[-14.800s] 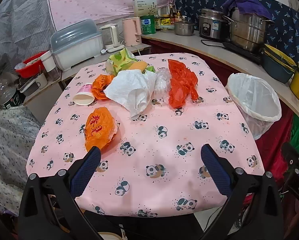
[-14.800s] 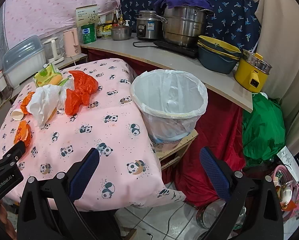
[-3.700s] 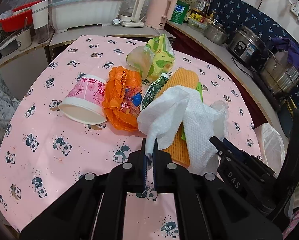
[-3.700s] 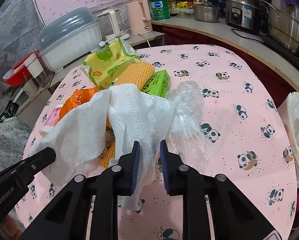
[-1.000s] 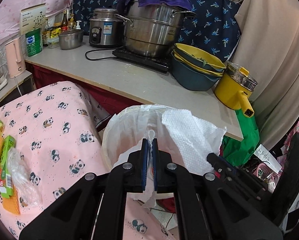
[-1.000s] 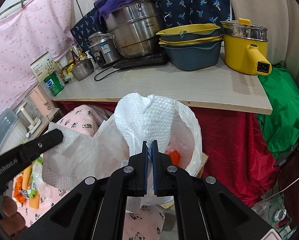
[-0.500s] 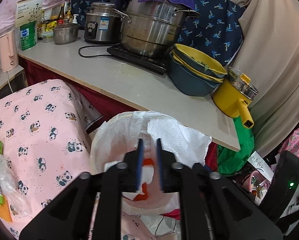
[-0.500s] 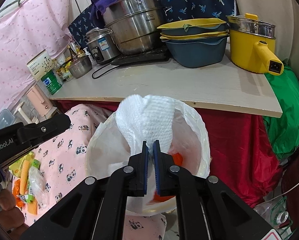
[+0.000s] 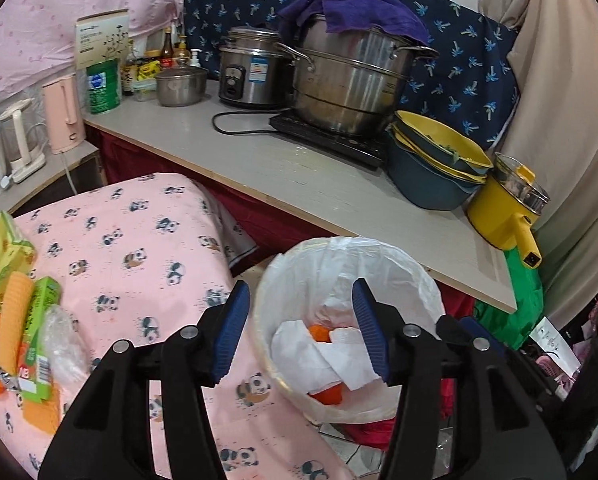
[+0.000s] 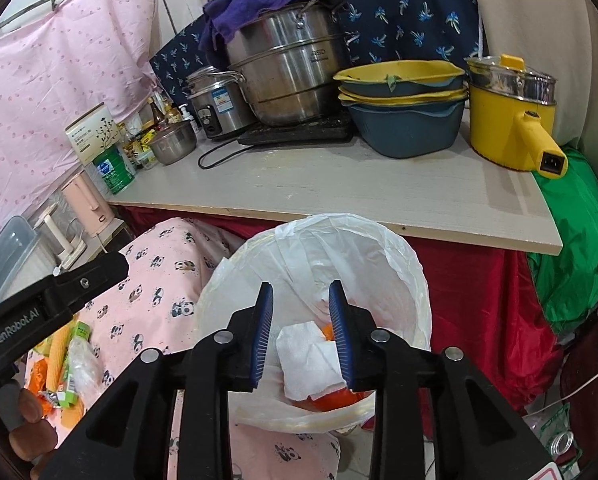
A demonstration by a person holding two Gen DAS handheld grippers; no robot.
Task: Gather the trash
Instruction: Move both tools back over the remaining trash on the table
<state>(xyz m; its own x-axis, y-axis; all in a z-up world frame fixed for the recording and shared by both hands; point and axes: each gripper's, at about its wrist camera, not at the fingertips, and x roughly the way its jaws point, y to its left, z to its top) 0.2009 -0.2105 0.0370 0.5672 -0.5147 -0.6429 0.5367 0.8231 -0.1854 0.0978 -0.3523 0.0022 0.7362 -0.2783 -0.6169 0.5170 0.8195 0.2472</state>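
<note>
Crumpled white paper towel, dimpled and soft, lies inside the round bin lined with thin translucent plastic, resting on orange wrappers. Left gripper hangs spread above the bin, holding nothing; right gripper likewise spread and empty. Remaining wrappers sit on the panda-print cloth.
</note>
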